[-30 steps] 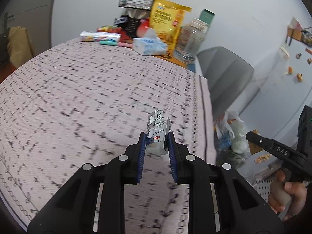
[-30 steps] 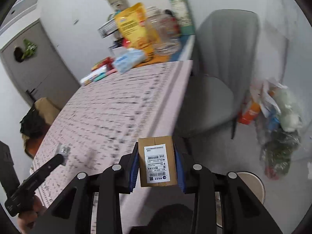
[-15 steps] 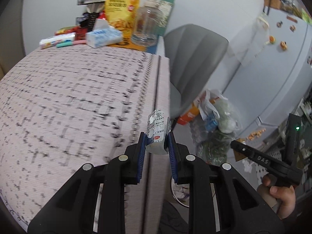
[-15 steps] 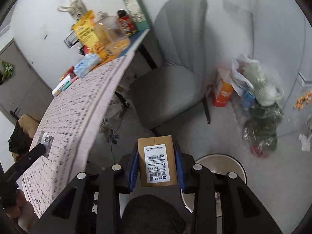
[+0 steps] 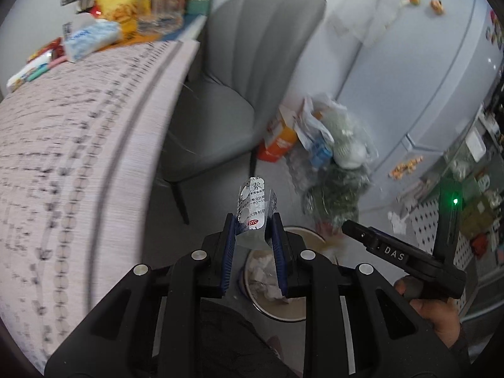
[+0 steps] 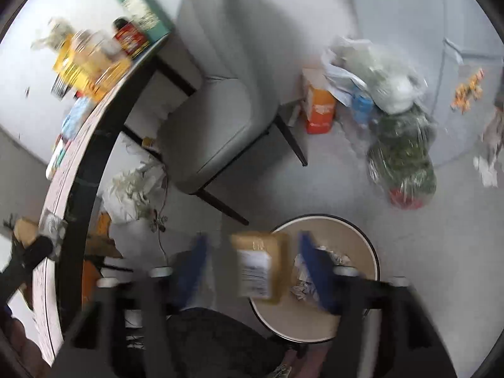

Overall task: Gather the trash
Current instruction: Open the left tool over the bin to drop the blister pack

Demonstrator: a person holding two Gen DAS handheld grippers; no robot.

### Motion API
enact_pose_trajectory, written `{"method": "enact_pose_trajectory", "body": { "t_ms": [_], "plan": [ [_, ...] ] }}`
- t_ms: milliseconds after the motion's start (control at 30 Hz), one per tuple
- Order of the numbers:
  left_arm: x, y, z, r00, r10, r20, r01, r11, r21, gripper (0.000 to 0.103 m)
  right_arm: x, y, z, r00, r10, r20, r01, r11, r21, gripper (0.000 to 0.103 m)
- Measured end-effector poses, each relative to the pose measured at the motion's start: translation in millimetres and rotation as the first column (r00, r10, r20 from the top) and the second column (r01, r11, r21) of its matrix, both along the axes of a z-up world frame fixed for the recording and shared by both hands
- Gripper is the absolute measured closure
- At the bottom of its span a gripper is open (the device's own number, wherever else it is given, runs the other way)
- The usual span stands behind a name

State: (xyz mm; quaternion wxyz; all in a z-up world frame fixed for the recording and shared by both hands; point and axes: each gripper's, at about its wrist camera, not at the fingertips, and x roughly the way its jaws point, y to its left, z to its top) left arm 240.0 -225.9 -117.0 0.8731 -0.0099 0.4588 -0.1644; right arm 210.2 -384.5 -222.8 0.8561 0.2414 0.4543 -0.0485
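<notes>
Grey floor spreads beside the table, with a chair at 12 o'clock and the round bin at 5 o'clock in the right wrist view. The right gripper is opening, and the box sits loose between its blue pads, touching neither, above the bin's left rim. Released this near the edge, the box could strike the rim and land on the floor. The left gripper is clamped on the blister pack, over the bin at 6 o'clock; its thin foil could slip early.
</notes>
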Motion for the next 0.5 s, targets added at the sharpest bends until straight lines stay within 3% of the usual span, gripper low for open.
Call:
{"method": "enact_pose_trajectory", "body": {
  "t_ms": [367, 467, 500],
  "plan": [
    [8.2, -85.8, -52.6, 0.976, -0.16, -0.15, 0.16, 0.987, -0.011, 0.078, -40.7, -68.7, -12.7, 0.993, -0.121, -0.008, 0.122, 0.992, 0.027, 0.032],
    [8.6, -103.0, -63.6, 0.957, -0.214, -0.194, 0.208, 0.977, -0.054, 0.072, -55.5, -84.4, -11.0, 0.988, -0.155, -0.006, 0.155, 0.988, 0.017, 0.031],
    [9.3, -108.4, -67.4, 0.952, -0.226, -0.204, 0.219, 0.974, -0.06, 0.057, -59.2, -88.4, -10.4, 0.987, -0.162, -0.005, 0.162, 0.987, 0.013, 0.031]
  ]
}}
